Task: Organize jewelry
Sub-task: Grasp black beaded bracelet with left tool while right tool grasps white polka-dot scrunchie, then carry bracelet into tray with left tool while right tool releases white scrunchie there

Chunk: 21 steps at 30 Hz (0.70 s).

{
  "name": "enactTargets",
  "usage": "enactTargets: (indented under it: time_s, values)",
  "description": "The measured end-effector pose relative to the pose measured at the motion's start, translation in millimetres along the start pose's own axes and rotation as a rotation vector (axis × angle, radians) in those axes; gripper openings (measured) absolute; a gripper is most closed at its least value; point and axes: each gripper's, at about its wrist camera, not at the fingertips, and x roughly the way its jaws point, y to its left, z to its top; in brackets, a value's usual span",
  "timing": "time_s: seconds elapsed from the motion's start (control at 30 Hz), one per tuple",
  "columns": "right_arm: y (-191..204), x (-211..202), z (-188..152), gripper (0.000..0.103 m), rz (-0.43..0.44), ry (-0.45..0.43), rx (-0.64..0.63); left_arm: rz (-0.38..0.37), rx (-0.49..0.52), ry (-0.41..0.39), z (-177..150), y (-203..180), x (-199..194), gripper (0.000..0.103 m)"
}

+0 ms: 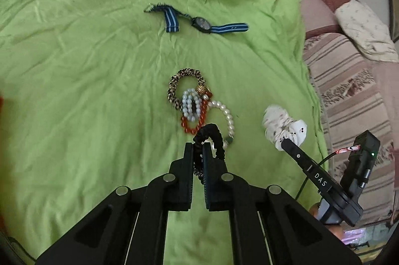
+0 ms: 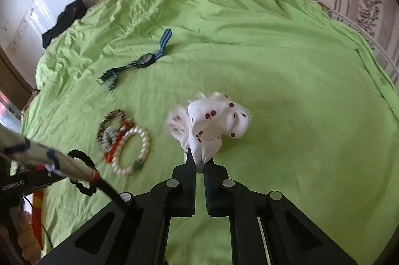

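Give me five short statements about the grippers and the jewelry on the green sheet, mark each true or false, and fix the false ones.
1. The left gripper is shut on the black scrunchie. True.
2. The right gripper has open jaws with nothing in them. False: it is shut on the white spotted scrunchie.
3. The watch lies apart from the bracelet pile. True.
4. The sheet is blue. False: it is green.
5. The pearl bracelet hangs from a gripper. False: it lies on the sheet.
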Motion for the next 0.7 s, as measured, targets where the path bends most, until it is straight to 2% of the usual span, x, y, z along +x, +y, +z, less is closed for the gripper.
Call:
enactTargets:
  time_s: [0.4,0.57,0.7]
  values:
    - [23,-82,-48,0.006,0.091,-0.020,-0.028,0.001,-0.021,-0.062,-59,11,-95,0.006]
    - [58,-101,-61,0.006,0.151,-0.017,-0.074,0.022,-0.040,-0.114,-77,30,-141,0.006]
    - [102,-105,-70,0.006,0.211,0.002,-0.141,0.080,-0.069,-0.175,-85,63,-184,0.006]
